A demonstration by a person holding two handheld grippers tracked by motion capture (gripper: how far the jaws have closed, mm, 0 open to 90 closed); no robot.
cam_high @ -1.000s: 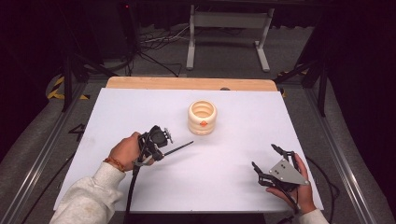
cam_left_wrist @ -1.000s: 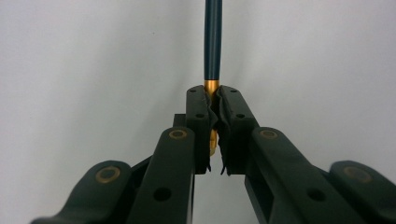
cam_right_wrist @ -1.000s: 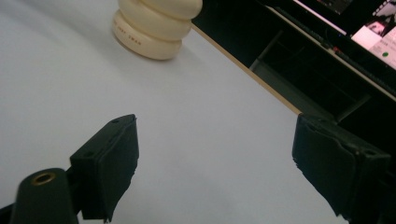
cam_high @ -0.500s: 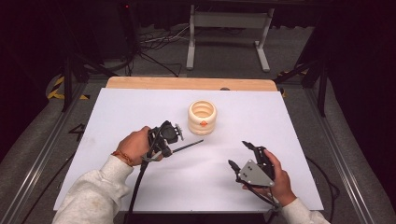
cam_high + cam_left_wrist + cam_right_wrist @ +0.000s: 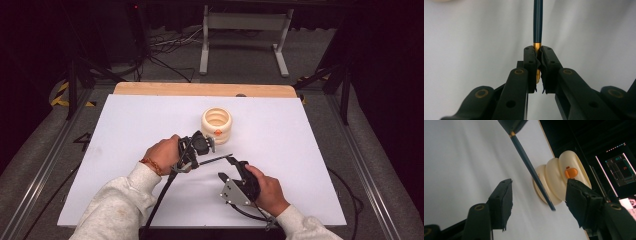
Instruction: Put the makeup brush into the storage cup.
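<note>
Currently my left gripper point(image 5: 212, 148) clamps the gold-banded end of a slim dark-blue pen point(image 5: 537, 21) above the counter point(image 5: 125, 130), while my right gripper point(image 5: 537, 195), jaws apart and just closing, brackets its free tip, which may be knocked askew.

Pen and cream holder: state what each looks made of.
Pen: dark blue barrel, smooth with a soft sheen, likely plastic or lacquered metal; the gold band looks metallic. Holder: cream, ribbed, rounded bulges with a matte-soft gloss, probably silicone or plastic.
</note>
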